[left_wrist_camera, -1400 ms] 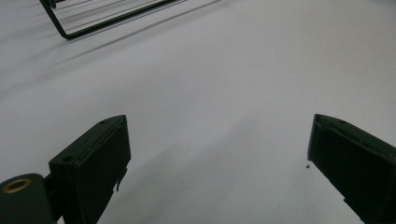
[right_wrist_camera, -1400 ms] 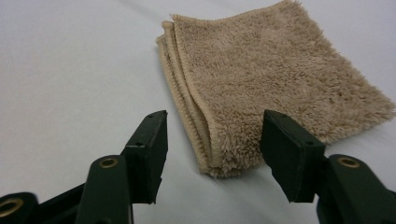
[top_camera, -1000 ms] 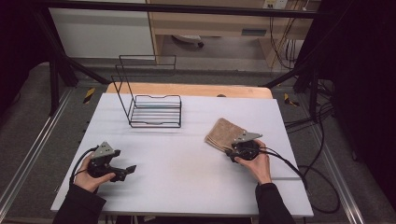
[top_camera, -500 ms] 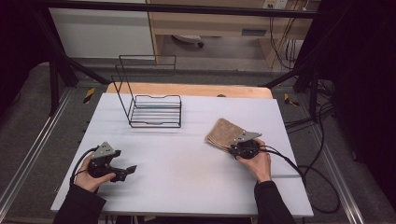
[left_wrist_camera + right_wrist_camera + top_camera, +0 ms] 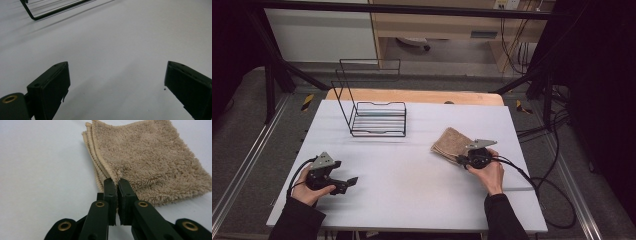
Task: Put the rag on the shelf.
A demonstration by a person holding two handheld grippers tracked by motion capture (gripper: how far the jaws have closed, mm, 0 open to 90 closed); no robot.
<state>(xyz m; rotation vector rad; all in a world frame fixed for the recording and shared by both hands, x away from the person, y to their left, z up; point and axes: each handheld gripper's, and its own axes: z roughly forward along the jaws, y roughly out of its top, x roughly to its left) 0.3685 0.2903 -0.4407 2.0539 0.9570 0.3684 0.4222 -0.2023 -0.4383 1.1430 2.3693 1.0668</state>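
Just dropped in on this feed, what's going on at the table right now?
A person holds a claw in each hand at a white table. The right claw has just been closing and is now pinched shut on the near corner of a folded tan towel, which lies flat on the table. The left claw hangs open over bare tabletop, holding nothing. A black wire rack stands empty farther back.

The folded towel (image 5: 150, 160) at the upper right of the right gripper view is tan cloth with a shaggy, rough pile and ribbed stitched edges. The right tool (image 5: 117, 185) looks like matt black plastic with brass-coloured rivets. The worktop (image 5: 412, 190) is smooth, matt white; the rack (image 5: 377, 117) is thin black wire.
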